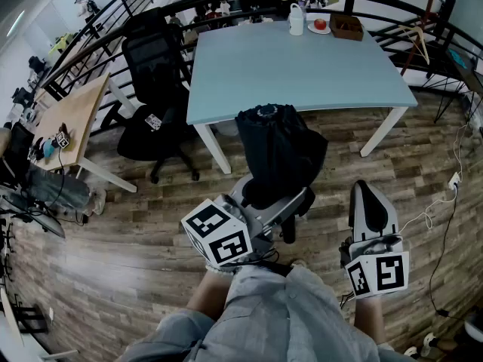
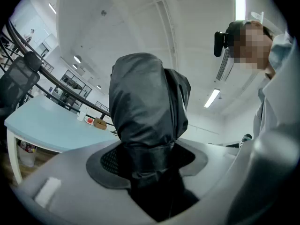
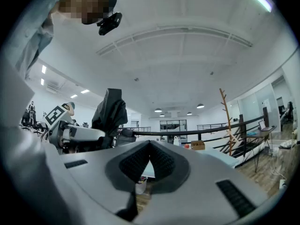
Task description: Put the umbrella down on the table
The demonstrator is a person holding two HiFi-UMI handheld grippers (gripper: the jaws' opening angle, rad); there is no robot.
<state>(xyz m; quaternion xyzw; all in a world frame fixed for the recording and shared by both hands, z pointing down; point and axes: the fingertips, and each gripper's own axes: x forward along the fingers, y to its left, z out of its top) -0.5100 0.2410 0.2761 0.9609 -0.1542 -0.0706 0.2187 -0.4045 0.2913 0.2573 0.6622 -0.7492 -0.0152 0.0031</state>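
The left gripper clamps a furled black umbrella upright, just short of the table's near edge. The right gripper, jaws closed on nothing, waits off the same edge. Done well, the step likely means carrying the umbrella over the table's bare near half, tipping it flat, and letting go only once it rests.

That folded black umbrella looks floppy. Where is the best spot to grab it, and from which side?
Probably the narrow strapped waist of the umbrella, just below the bunched fabric, coming in level from the side while it stands upright. There the cloth is bound tight and slim enough for two jaws; the loose folds above would give. The left gripper holds it there.
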